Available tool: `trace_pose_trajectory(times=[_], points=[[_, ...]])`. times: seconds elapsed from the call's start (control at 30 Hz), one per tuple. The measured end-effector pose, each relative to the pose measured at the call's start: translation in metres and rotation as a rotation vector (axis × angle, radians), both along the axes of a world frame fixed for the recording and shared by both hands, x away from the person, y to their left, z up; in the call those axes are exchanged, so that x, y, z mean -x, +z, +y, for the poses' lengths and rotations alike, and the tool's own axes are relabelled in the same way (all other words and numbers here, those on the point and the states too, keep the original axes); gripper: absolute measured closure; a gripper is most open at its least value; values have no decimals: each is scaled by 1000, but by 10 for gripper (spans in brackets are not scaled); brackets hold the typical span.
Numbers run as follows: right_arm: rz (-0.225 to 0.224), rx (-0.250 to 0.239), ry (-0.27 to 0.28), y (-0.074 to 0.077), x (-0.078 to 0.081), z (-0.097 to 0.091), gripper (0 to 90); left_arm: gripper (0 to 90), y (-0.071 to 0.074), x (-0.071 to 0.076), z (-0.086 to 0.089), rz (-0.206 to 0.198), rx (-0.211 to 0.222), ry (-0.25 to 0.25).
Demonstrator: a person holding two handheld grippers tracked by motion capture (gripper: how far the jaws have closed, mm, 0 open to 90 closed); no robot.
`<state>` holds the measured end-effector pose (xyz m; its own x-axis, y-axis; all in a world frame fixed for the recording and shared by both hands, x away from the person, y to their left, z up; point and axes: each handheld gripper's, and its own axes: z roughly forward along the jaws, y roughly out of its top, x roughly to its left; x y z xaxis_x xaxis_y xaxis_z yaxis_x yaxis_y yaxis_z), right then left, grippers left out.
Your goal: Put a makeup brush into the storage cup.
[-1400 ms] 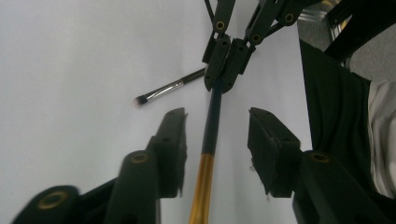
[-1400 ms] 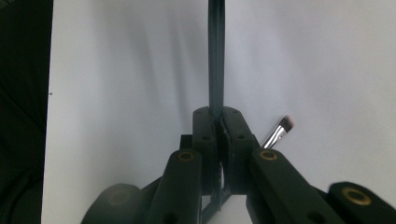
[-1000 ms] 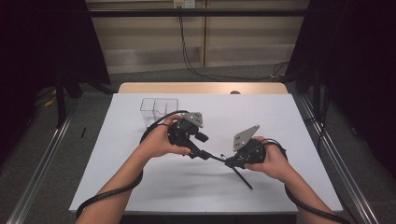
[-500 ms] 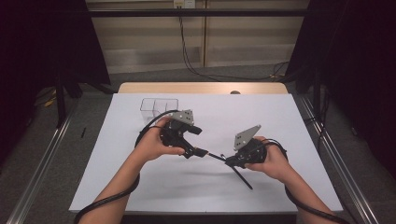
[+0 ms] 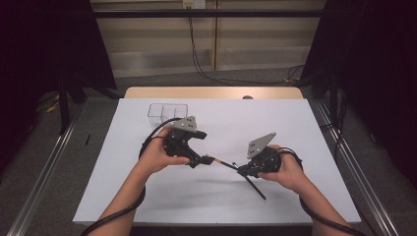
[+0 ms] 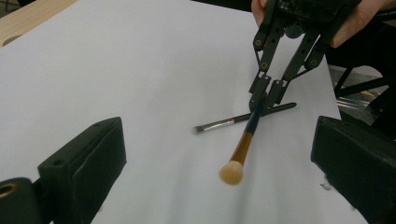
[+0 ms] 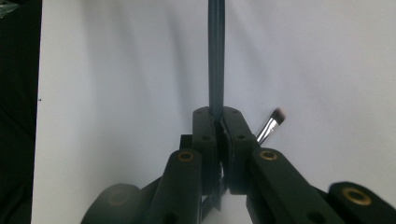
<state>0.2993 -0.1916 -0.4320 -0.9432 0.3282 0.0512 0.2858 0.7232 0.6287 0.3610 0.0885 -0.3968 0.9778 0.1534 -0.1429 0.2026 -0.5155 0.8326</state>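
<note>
right gripper (image 6: 264,100) clamps the dark handle of the powder brush (image 6: 239,156), held above the white table cover (image 5: 295,128). left gripper (image 5: 202,160) jaws have just been opening, apparently clear of the brush. a thin brush (image 6: 243,119) lies beneath.

I could read no text, label, brand, number or sign anywhere in these views.
</note>
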Motion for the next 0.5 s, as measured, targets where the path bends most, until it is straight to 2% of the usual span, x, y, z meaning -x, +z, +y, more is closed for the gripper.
trace_pose_trajectory(times=[0.17, 0.2, 0.37, 0.5], points=[[-1, -12, -14, 0, 0, -2, 855, 18, -1, 1, 6, -6, 38, 16], [0, -15, -16, -1, 0, -2, 856, 18, -2, 2, 7, 3, 54, 22], [-9, -35, -27, 0, 1, -4, 855, 4, -7, 3, 11, 9, 67, 39], [-11, -46, -33, -1, 1, -4, 856, 0, -10, 4, 12, 19, 95, 52]])
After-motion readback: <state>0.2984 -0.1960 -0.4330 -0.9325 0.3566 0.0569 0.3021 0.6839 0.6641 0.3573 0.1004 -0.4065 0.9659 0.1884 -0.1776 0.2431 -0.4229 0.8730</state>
